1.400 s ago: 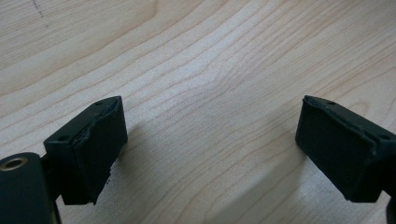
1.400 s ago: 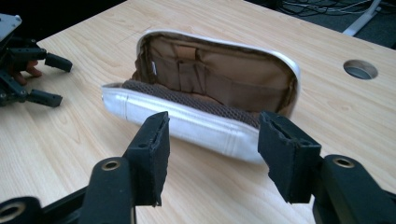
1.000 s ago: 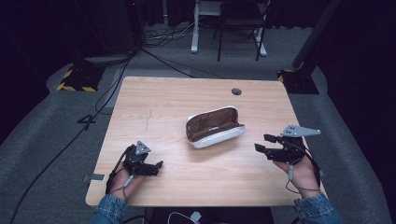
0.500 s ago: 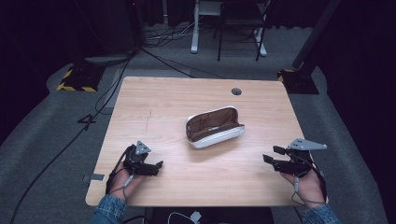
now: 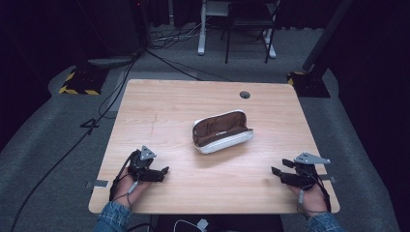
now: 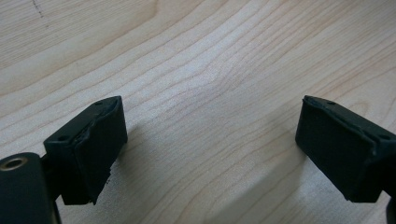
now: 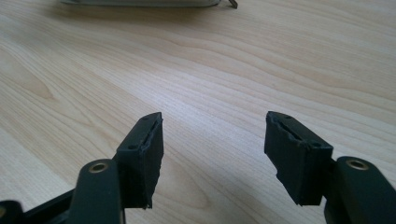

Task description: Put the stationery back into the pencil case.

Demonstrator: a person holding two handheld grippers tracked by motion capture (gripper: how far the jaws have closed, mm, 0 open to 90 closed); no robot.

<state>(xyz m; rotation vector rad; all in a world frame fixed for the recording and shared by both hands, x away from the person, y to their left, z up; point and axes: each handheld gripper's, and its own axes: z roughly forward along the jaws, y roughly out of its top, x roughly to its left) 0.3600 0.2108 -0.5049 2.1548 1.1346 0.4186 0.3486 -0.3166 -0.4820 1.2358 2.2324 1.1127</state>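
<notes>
A light wooden table (image 5: 183, 111) with a rectangular top stands on a grey carpeted floor (image 5: 48, 145), seen from above. At the table's near left corner, a person's left hand (image 5: 126, 186), in a blue denim cuff, holds the left gripper (image 5: 164, 172), a black two-jaw tool with a small grey three-cornered plate on top. It lies low over the wood and points toward the table's middle. In the left gripper view its jaws are spread wide, with nothing but bare wood grain between them.

Near the middle of the table lies an oval white zip-around case with a brown lining (image 5: 221, 131). It is unzipped and gaping open, its long side running slightly upward to the right. It is well apart from both grippers and touches neither.

At the near right corner, the person's right hand (image 5: 312, 197) holds the right gripper (image 5: 274, 171), the same black tool with a grey plate, pointing left across the table. In the right gripper view (image 7: 212, 140) its jaws stand apart at a moderate width, with only wood between them, and the pale edge of the case (image 7: 140, 2) shows farther off.

A small dark round hole (image 5: 244, 94) sits near the table's far edge.
</notes>
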